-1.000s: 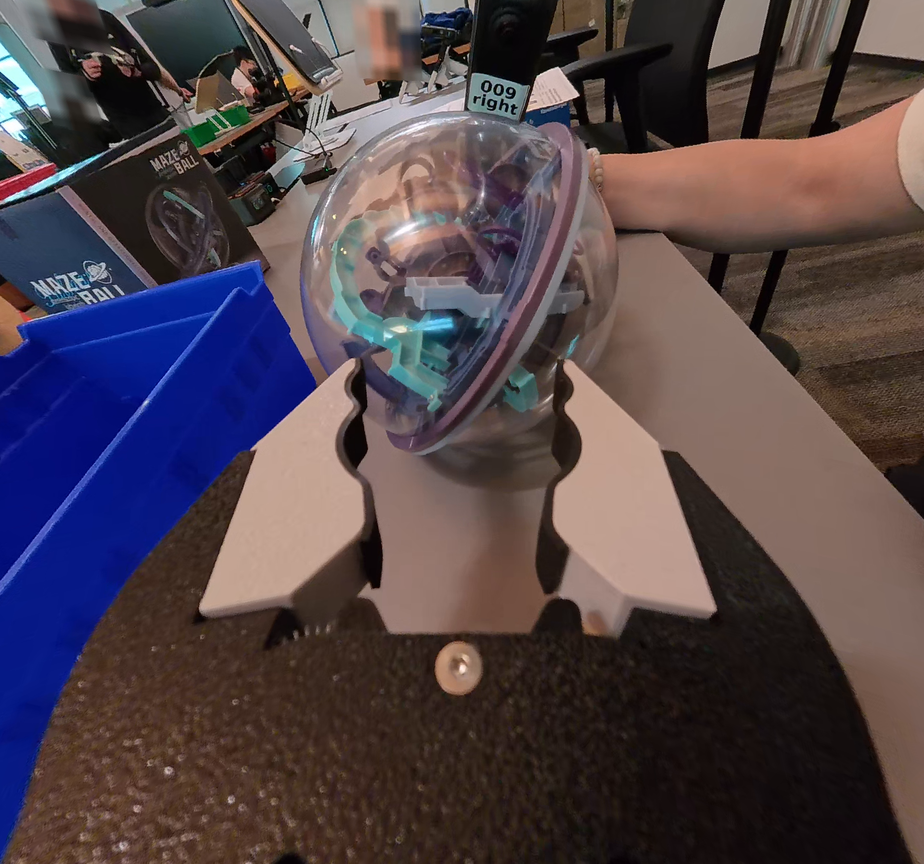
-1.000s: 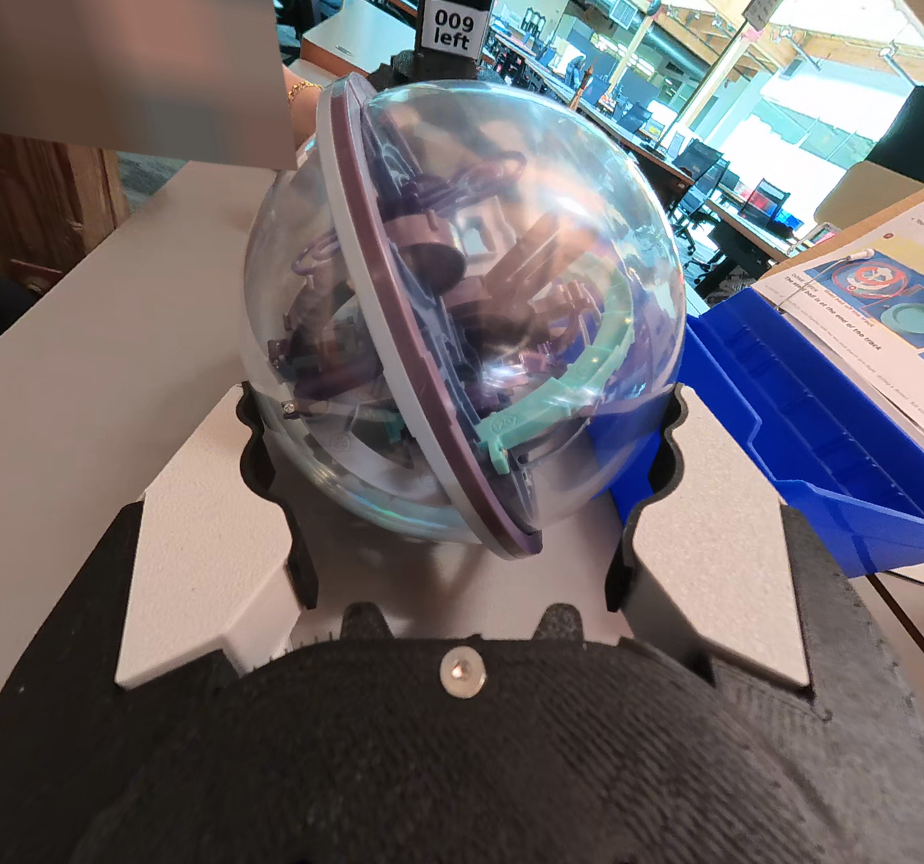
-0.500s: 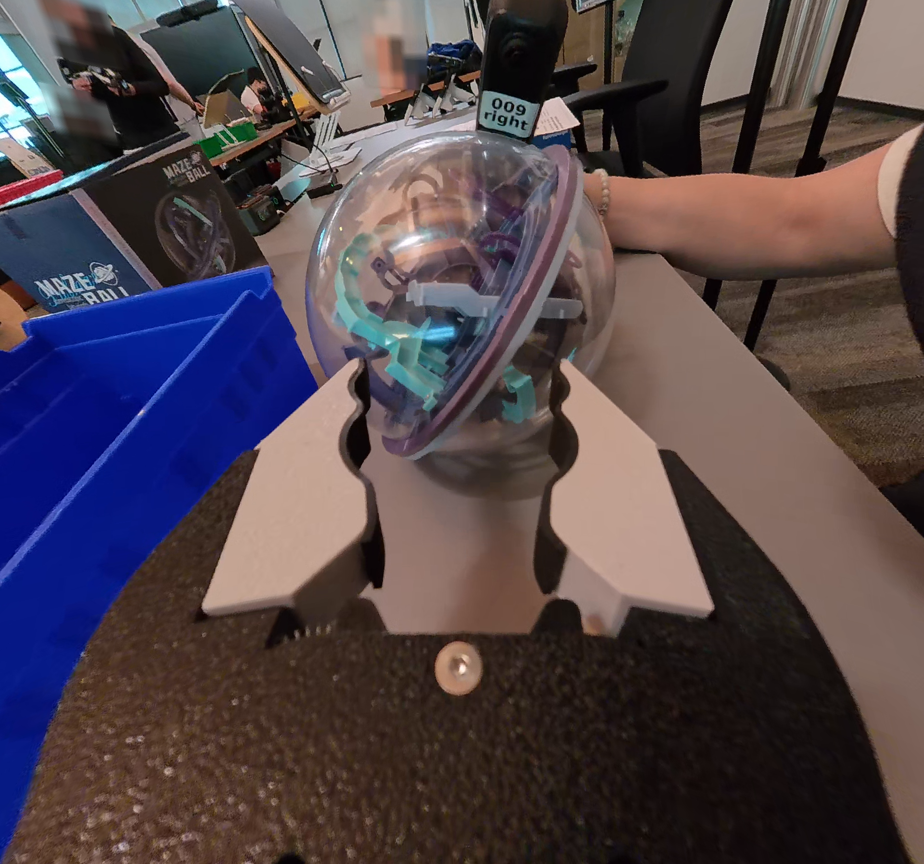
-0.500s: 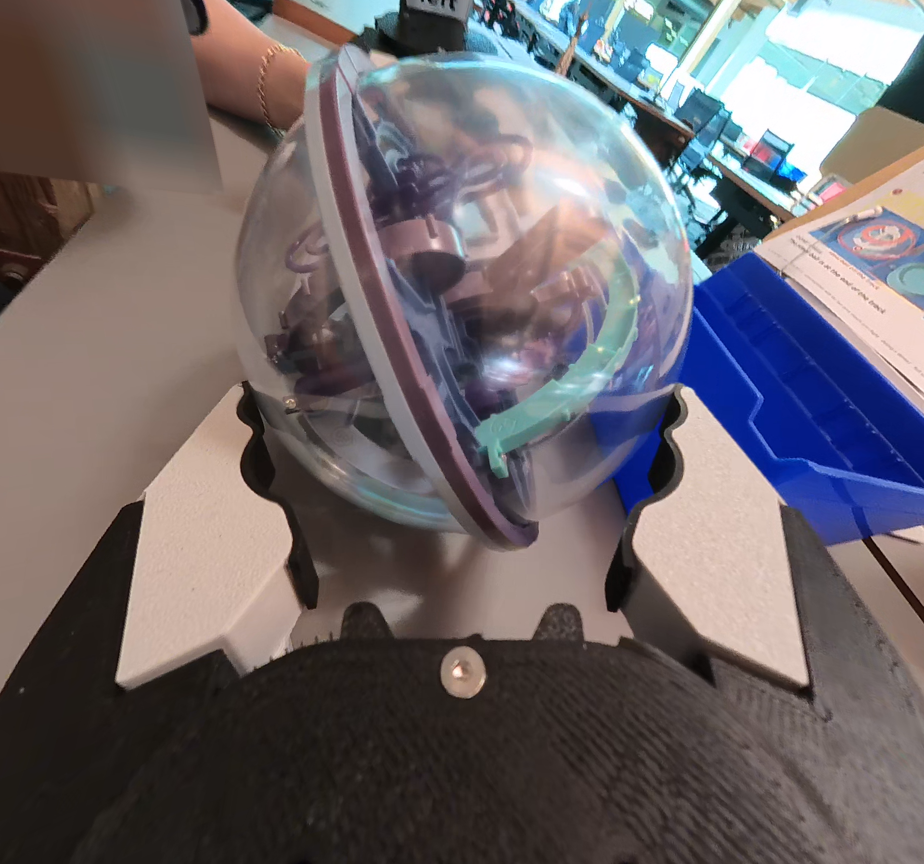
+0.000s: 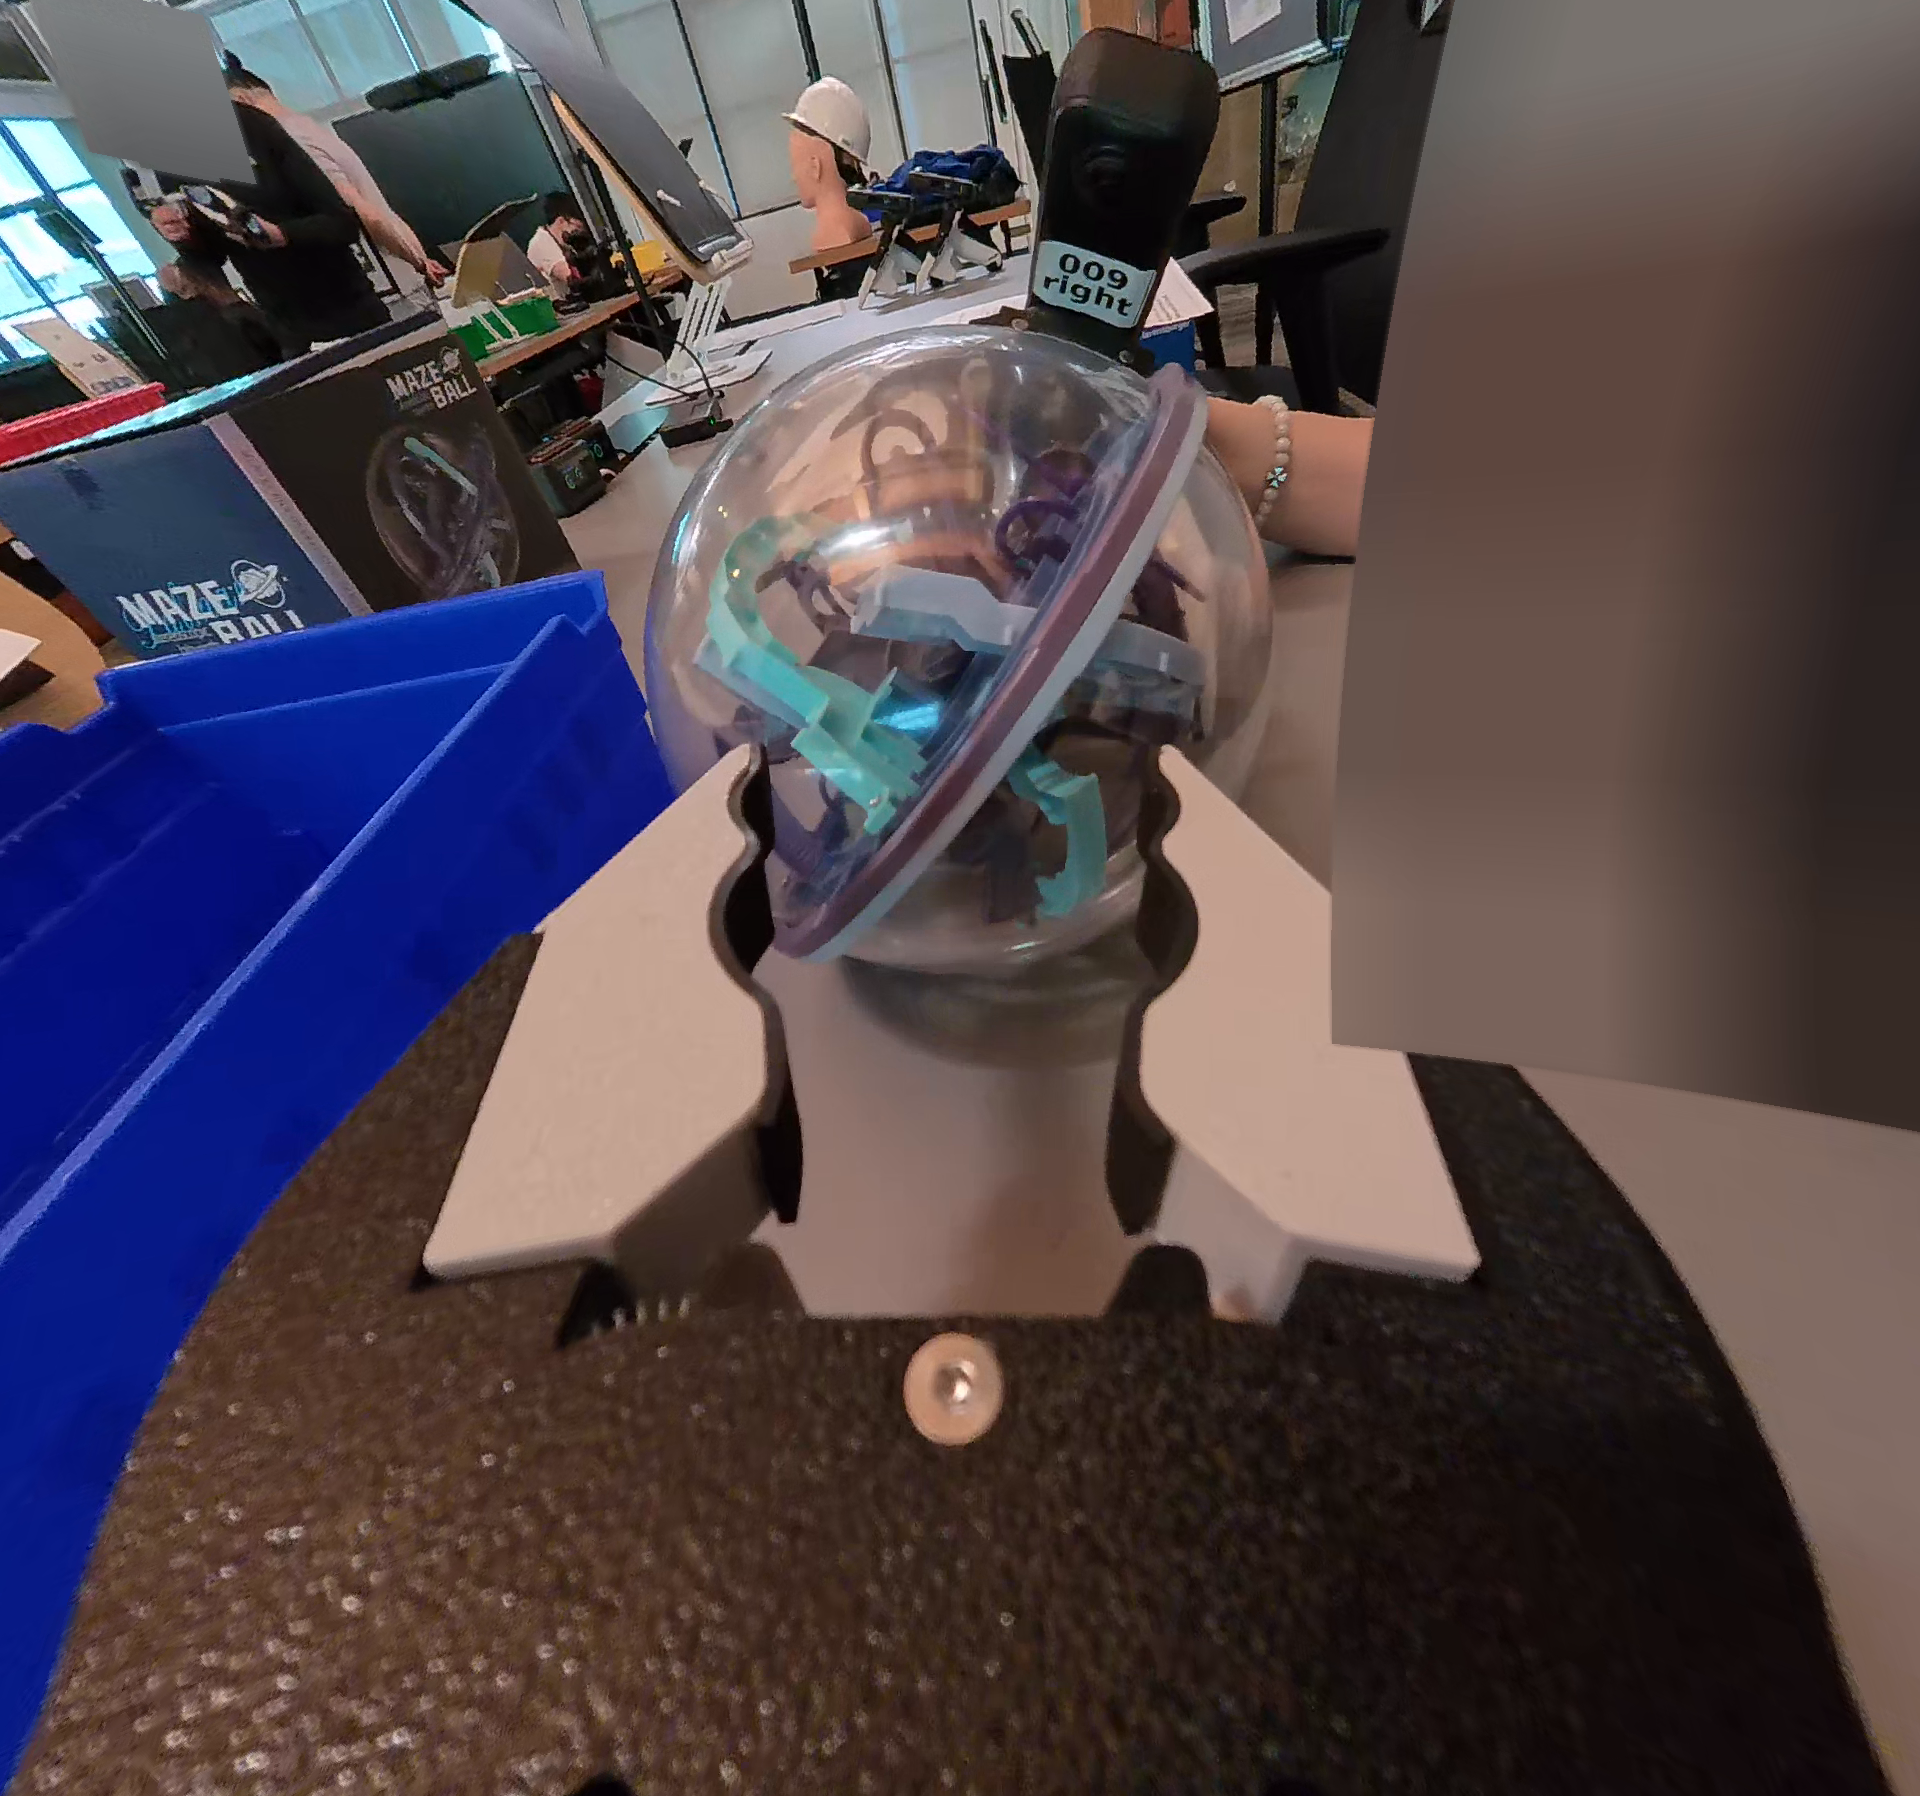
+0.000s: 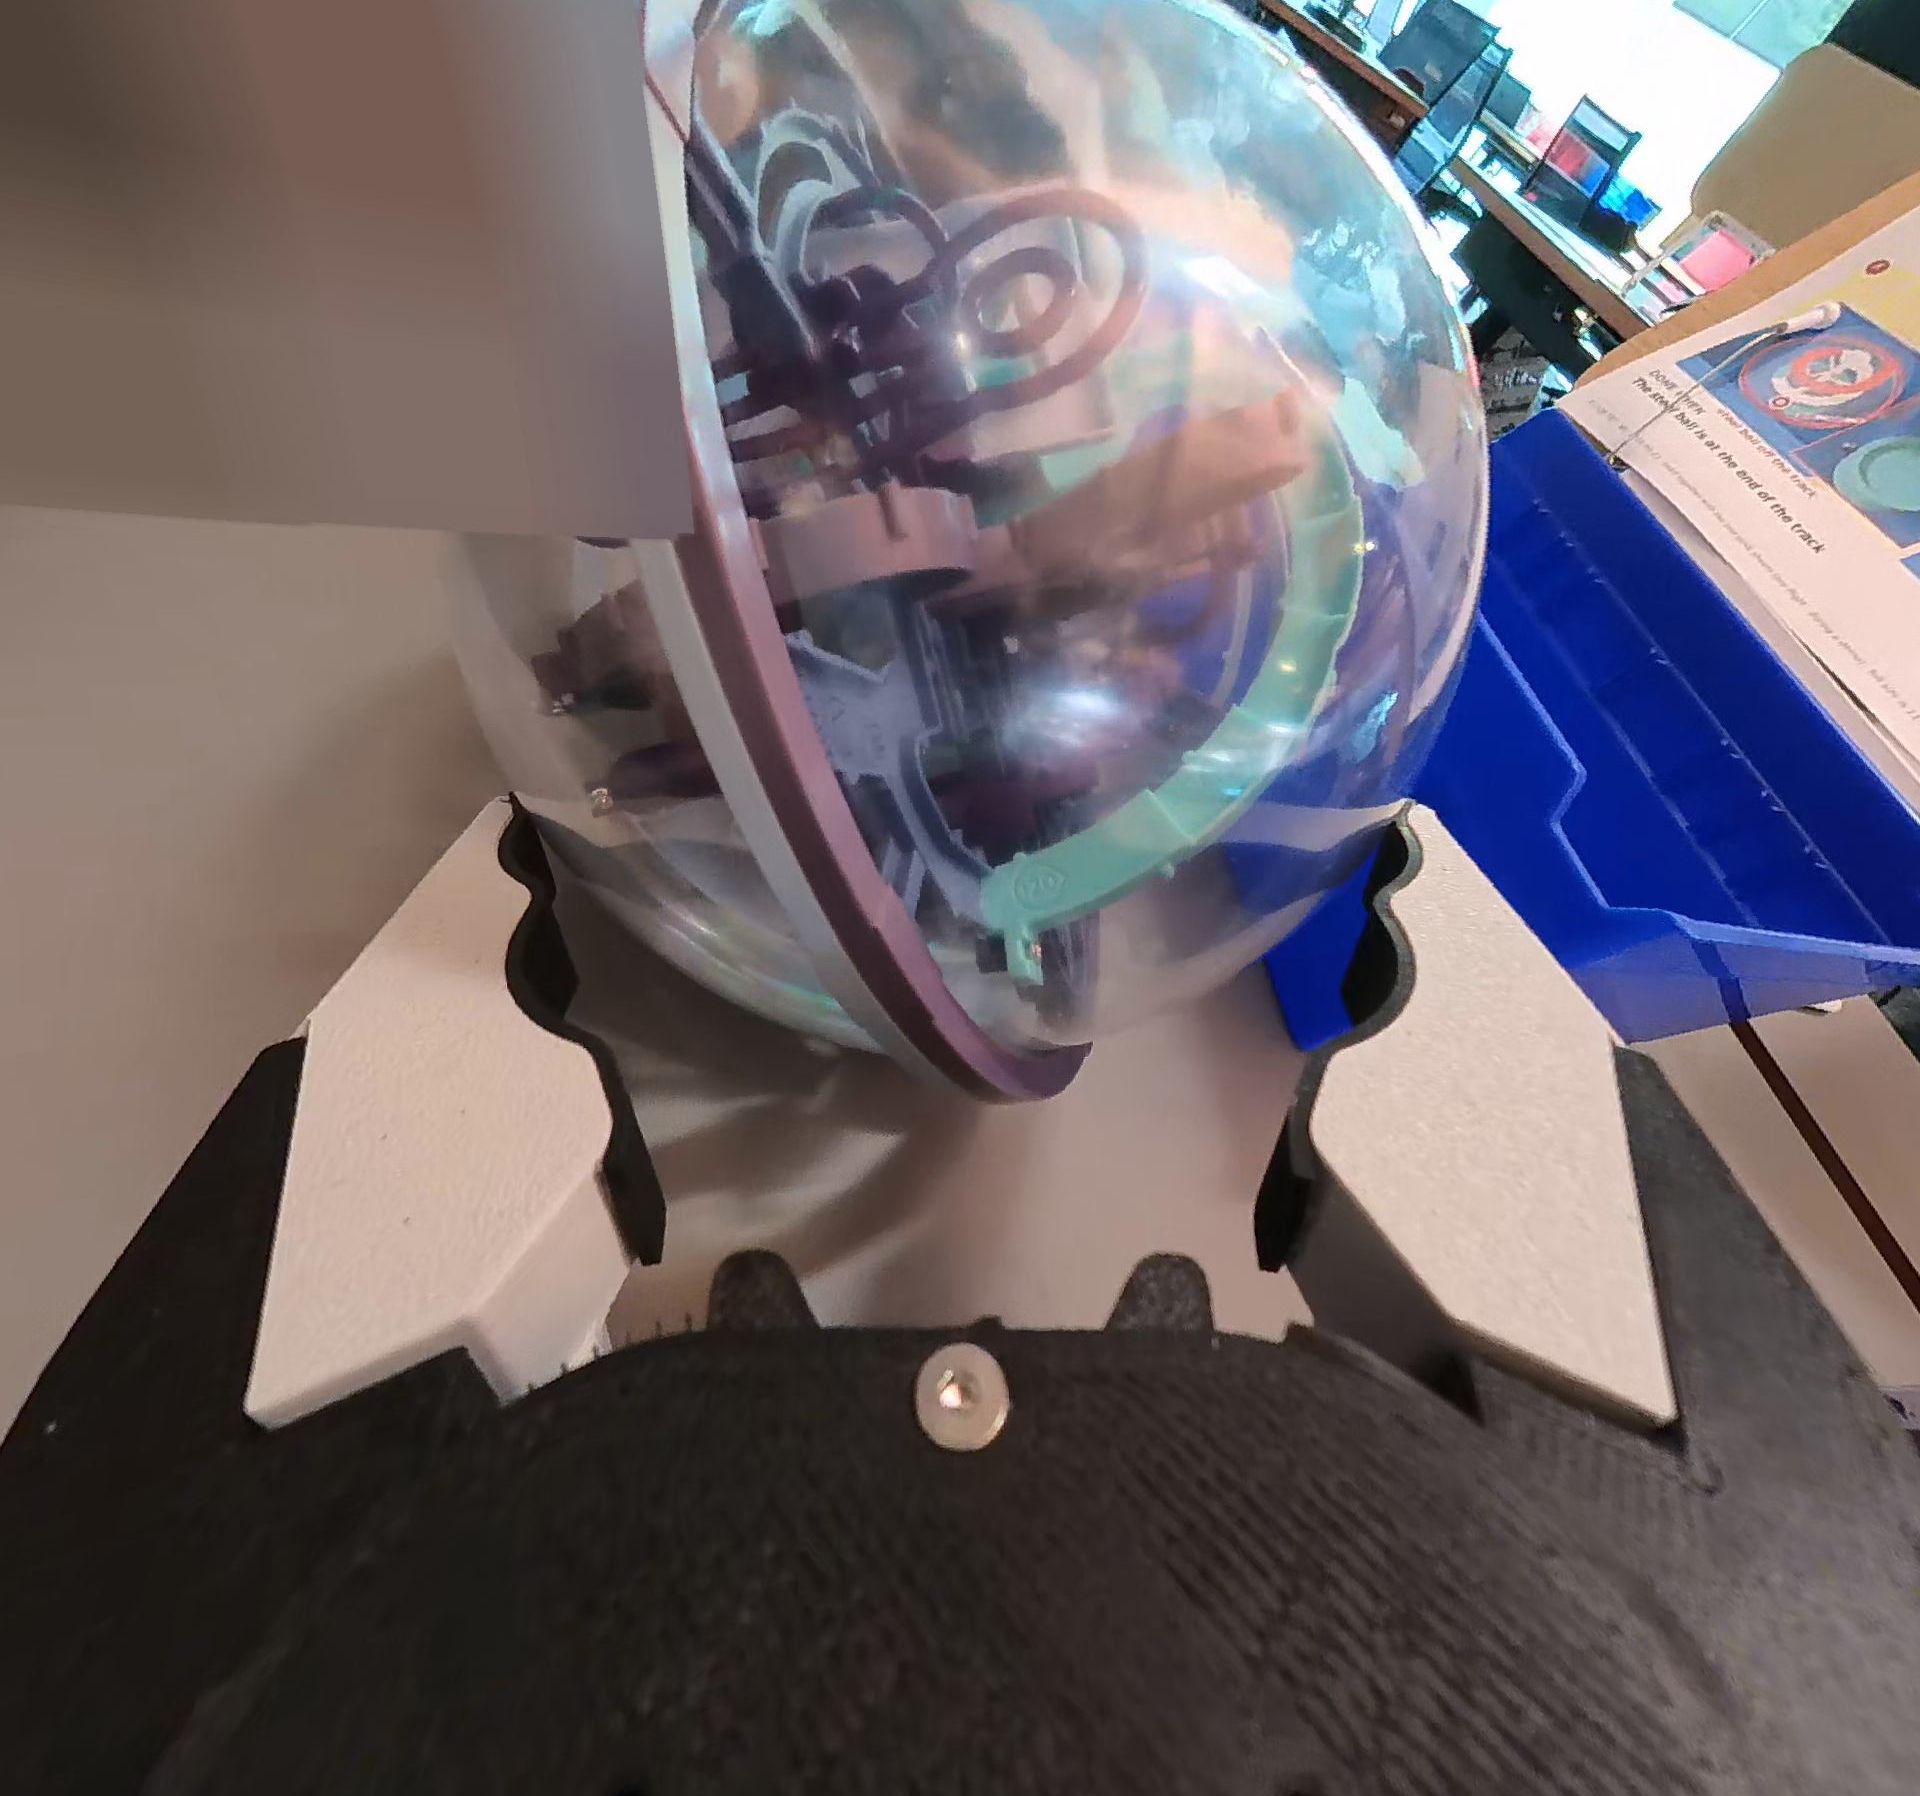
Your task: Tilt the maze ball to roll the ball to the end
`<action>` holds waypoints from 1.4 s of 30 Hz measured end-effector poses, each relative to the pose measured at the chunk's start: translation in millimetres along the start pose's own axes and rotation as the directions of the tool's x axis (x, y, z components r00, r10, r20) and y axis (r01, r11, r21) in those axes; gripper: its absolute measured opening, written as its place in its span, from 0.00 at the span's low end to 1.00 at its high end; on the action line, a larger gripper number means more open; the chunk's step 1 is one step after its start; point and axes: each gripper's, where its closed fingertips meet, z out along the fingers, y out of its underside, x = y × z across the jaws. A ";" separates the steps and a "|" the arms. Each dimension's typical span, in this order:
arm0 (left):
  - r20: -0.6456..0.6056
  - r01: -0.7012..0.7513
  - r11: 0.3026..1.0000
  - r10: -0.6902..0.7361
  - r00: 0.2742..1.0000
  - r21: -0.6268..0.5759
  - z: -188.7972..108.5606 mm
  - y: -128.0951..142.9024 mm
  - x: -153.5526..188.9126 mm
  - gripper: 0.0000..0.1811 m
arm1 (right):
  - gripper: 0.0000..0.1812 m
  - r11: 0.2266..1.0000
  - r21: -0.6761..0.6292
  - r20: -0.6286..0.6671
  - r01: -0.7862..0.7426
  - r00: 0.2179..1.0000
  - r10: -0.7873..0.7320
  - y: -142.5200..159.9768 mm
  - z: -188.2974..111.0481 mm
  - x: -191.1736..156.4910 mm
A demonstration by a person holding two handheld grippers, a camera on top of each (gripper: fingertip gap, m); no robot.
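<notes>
The maze ball is a clear sphere with a purple ring and teal and purple tracks inside. It is just above or on the grey table, tilted so the ring runs diagonally. My left gripper clasps its lower near side with both fingertips touching. My right gripper clasps the opposite side of the maze ball, with jaws set wider. The right gripper's black camera post shows behind the sphere in the left wrist view. I cannot pick out the small ball inside.
A blue bin stands close beside the sphere and also shows in the right wrist view. The toy's dark box is behind it. A printed sheet lies on a board beyond the bin. A forearm with a bracelet is past the sphere.
The sphere has tipped between both grippers. In the right wrist view it looks bigger and higher, a spiral track now faces the camera, and the left gripper's post is out of view.
</notes>
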 end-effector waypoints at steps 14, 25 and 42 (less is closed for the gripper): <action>-0.004 0.036 0.999 -0.036 0.999 0.022 -2.2 1.9 -3.6 0.36 | 0.83 0.999 -0.044 -0.019 -0.017 1.000 0.016 2.0 1.5 2.2; 0.010 0.017 0.995 -0.018 1.000 0.100 -0.7 -10.4 0.1 0.35 | 0.78 0.982 -0.170 -0.043 0.085 0.995 -0.093 21.0 1.3 4.7; 0.033 -0.062 0.995 0.060 0.998 0.083 -2.6 -14.6 2.9 0.31 | 0.76 0.987 -0.136 -0.041 0.091 0.994 -0.097 21.0 3.3 5.1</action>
